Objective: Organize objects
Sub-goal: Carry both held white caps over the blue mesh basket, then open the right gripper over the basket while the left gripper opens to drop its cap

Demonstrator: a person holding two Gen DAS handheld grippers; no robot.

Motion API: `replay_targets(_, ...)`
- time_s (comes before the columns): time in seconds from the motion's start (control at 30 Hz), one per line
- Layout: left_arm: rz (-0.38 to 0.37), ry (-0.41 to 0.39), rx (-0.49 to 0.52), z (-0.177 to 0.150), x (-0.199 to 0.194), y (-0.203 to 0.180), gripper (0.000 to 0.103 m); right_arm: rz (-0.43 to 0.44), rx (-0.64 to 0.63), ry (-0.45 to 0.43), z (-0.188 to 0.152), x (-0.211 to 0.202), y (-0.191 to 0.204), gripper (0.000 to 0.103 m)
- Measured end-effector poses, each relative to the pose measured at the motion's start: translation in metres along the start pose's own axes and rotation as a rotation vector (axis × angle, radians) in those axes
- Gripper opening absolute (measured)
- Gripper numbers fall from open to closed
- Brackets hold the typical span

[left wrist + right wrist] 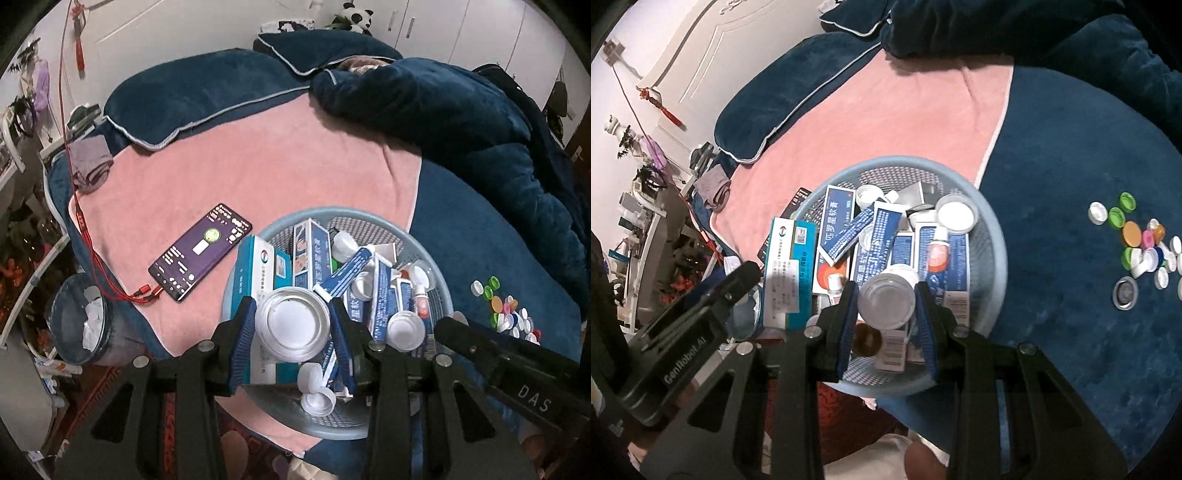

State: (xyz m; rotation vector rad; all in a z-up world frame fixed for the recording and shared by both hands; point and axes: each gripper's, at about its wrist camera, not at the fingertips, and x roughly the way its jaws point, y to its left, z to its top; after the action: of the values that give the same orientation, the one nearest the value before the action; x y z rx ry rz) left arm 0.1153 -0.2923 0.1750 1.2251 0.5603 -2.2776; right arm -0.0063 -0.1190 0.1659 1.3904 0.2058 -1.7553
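Left wrist view: a white lid is clamped by the left gripper above the basket; a clear cap is pinched by the right gripper.

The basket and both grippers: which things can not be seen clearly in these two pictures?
- Basket floor: left wrist view, buried under boxes and tubes.
- Phone: right wrist view, mostly behind the basket rim.
- Brown object: right wrist view, half hidden behind the clear cap in the right gripper; unidentifiable.
- Box print: both views, too small.
- Left gripper holds a white lid, covering items beneath.
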Motion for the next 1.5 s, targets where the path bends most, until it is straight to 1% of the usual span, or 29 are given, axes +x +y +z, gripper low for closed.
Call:
replay_targets(0.1,-0.003,0.021,-0.001,0.0,0.011,0.003,0.041,0.012,-0.001,0.008,0.002,0.008,0.001,0.033)
replay_targets(0.23,0.014,0.039,0.022,0.0,0.029,0.0,0.041,0.048,0.011,0.005,0.008,0.021,0.002,0.033)
replay_targets(0.33,0.024,0.038,0.037,0.001,0.035,-0.003,0.041,0.069,0.029,0.008,0.012,0.029,0.003,0.033)
replay_targets(0.43,0.019,0.031,0.028,0.002,0.035,-0.003,0.041,0.096,0.047,0.024,0.015,0.037,0.004,0.033)
replay_targets(0.6,0.022,0.027,0.027,0.003,0.04,0.0,0.041,0.087,0.042,0.039,0.016,0.044,0.007,0.034)
replay_targets(0.63,0.03,0.024,0.03,0.003,0.039,0.001,0.043,0.076,0.039,0.043,0.016,0.044,0.007,0.034)
replay_targets(0.7,0.049,0.016,0.034,0.003,0.037,0.003,0.052,0.038,0.022,0.035,0.017,0.041,0.008,0.043)
replay_targets(0.73,0.07,0.014,0.028,0.003,0.036,0.005,0.064,0.02,0.012,0.025,0.017,0.04,0.008,0.045)
replay_targets(0.77,0.081,0.016,0.018,0.003,0.035,0.008,0.074,0.003,0.002,0.017,0.017,0.037,0.007,0.05)
replay_targets(0.8,0.079,0.022,0.005,0.003,0.034,0.012,0.077,-0.019,-0.006,0.01,0.017,0.034,0.006,0.058)
replay_targets(0.83,0.066,0.033,-0.014,0.003,0.034,0.016,0.081,-0.031,-0.008,0.008,0.017,0.032,0.005,0.062)
replay_targets(0.87,0.053,0.046,-0.032,0.002,0.033,0.02,0.086,-0.038,-0.008,0.007,0.017,0.031,0.003,0.072)
replay_targets(0.9,0.05,0.05,-0.038,0.001,0.033,0.022,0.089,-0.04,-0.007,0.007,0.015,0.03,0.001,0.08)
replay_targets(0.93,0.053,0.05,-0.042,0.0,0.031,0.024,0.093,-0.035,-0.002,0.009,0.014,0.029,-0.002,0.083)
replay_targets(0.97,0.059,0.05,-0.041,0.0,0.03,0.024,0.096,-0.032,0.002,0.013,0.013,0.029,-0.003,0.089)
replay_targets(1.0,0.071,0.052,-0.033,-0.002,0.029,0.024,0.096,-0.027,0.004,0.019,0.012,0.028,-0.005,0.094)
replay_targets(1.1,0.111,0.062,-0.003,-0.006,0.029,0.021,0.097,-0.033,-0.005,0.04,0.007,0.031,-0.004,0.098)
replay_targets(1.2,0.134,0.069,0.014,-0.009,0.029,0.02,0.097,-0.048,-0.018,0.051,0.003,0.033,-0.003,0.098)
replay_targets(1.5,0.149,0.081,0.016,-0.007,0.031,0.023,0.099,-0.051,-0.039,0.061,0.0,0.034,0.0,0.099)
